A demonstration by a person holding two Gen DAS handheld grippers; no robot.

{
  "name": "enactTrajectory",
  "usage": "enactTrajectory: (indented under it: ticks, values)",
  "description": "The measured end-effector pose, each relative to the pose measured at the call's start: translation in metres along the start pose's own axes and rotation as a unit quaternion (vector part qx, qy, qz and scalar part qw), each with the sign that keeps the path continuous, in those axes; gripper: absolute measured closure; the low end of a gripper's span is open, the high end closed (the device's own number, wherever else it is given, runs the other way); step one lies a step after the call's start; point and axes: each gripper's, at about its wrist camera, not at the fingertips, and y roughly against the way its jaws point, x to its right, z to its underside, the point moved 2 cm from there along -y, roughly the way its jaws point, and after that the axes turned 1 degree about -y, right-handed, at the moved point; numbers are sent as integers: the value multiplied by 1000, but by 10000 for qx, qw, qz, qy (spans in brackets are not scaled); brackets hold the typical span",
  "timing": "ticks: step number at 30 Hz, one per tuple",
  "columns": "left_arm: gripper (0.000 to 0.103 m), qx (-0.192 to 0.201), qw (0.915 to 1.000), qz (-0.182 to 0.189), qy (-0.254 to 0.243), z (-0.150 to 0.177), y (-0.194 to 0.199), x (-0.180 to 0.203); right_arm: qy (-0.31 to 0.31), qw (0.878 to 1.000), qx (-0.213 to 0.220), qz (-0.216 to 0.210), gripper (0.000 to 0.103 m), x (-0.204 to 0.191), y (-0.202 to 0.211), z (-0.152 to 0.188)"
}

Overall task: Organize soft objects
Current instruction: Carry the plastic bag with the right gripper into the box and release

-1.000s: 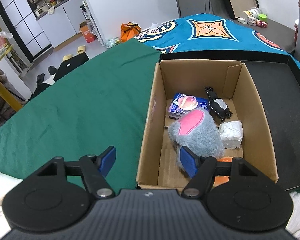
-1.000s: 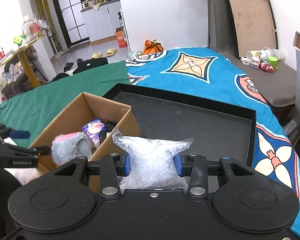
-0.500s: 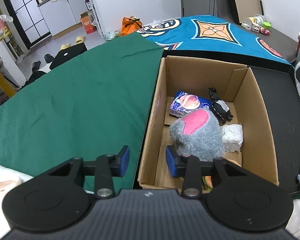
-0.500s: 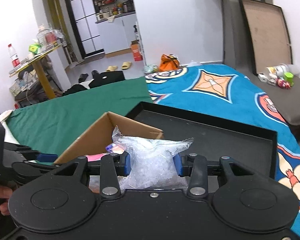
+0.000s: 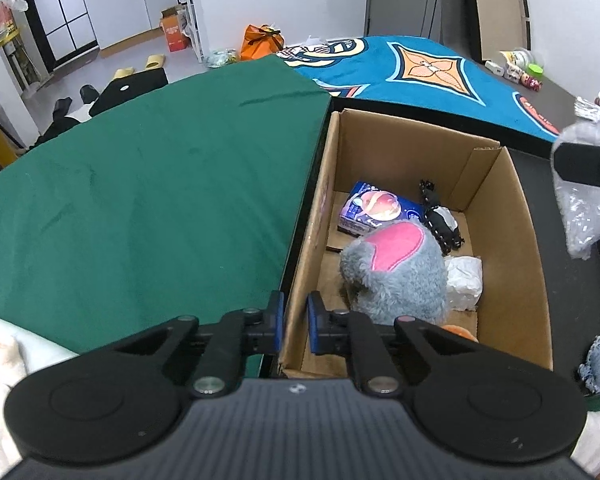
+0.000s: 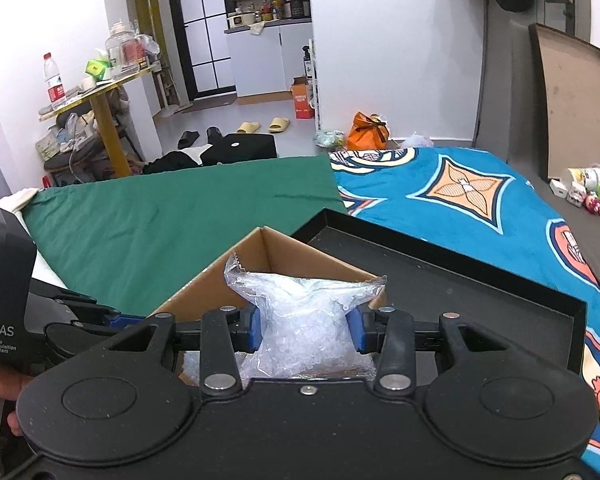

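An open cardboard box (image 5: pixel 496 216) sits on a black tray (image 5: pixel 572 280). It holds a grey plush with a pink ear (image 5: pixel 400 276), a blue packet (image 5: pixel 376 208), a black-and-white toy (image 5: pixel 440 220) and a white wad (image 5: pixel 464 276). My left gripper (image 5: pixel 295 316) is shut on the box's left wall near the front corner. My right gripper (image 6: pixel 306 328) is shut on a clear bag of pellets (image 6: pixel 304 320). It holds the bag over the box's far right corner (image 6: pixel 284 252). The bag (image 5: pixel 584 216) also hangs at the right edge of the left wrist view.
A green cloth (image 5: pixel 140 200) covers the surface left of the box, and a blue patterned blanket (image 6: pixel 480 200) lies beyond the tray (image 6: pixel 460 280). A small blue-grey knitted item (image 5: pixel 598 364) lies on the tray's near right. Small toys and a cup (image 6: pixel 588 192) stand far right.
My left gripper's jaws went from wide apart to shut on the box's left wall. My right gripper carried the bag up and leftward, toward the box.
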Motion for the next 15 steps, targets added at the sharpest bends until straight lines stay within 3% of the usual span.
enactTrajectory:
  ticks: [6,10,15]
  values:
    - [92,49,9999,92,71,0,2,-3,30,9999,137,25,63,-13,-4,-10]
    - [92,68,9998,92,147,0,3,-6,58,9999,146,-68,50,-19,-12,-10]
    - [91,61,9999,42,129,0,3,-4,90,9999,106,-5,47,-16,-6,-7]
